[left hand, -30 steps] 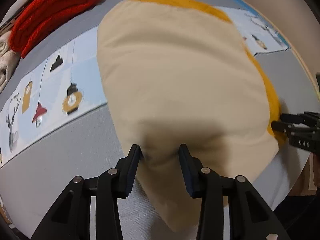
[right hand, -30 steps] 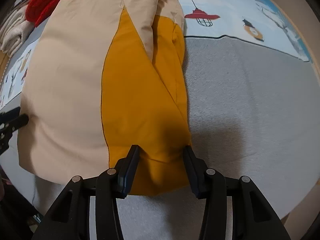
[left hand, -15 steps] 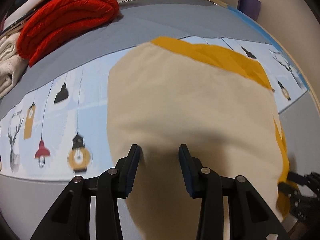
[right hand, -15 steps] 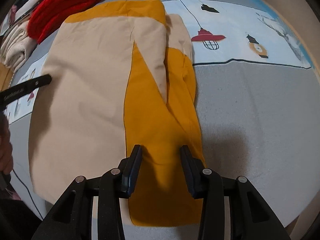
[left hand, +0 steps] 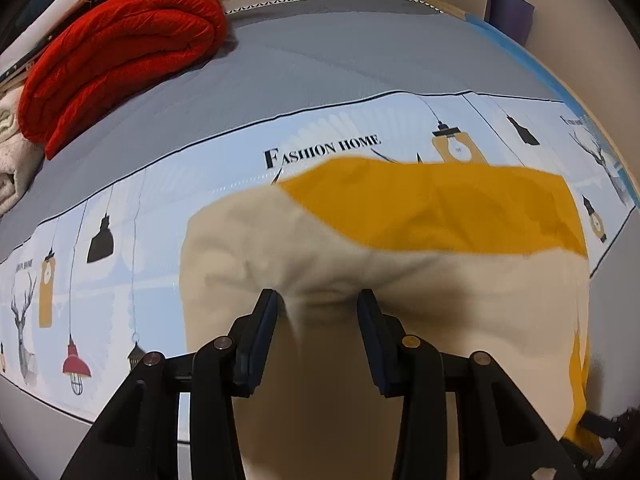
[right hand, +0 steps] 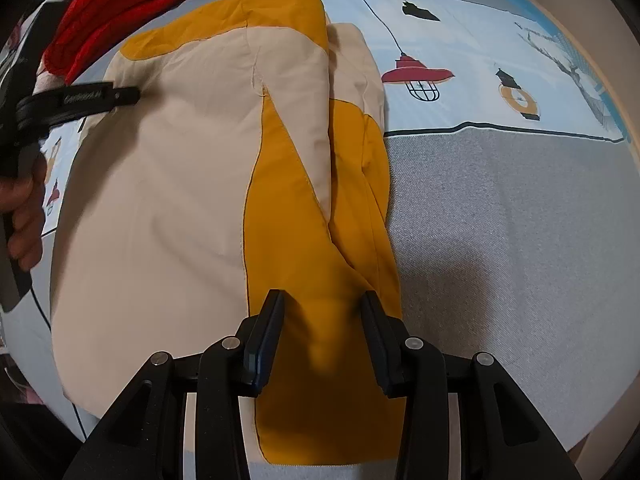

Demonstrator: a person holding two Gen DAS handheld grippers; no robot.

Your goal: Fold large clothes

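The large cream and mustard-yellow fabric garment (right hand: 192,184) lies partly folded on the grey bed cover with a light-blue lamp print (right hand: 520,208). The left gripper (left hand: 318,300) has its fingers spread, with cream cloth bunched between them; I cannot tell if the pads really pinch it. The right gripper (right hand: 322,300) also stands spread over the yellow panel, and a small ridge of cloth rises between its fingers. In my judgement the step in hand is carrying the near edge over the far part, to halve the garment. The next move calls for both grippers to travel together and lay the edge down evenly, without wrinkles. A folded red quilted blanket (left hand: 120,48) rests well apart, at the far side.
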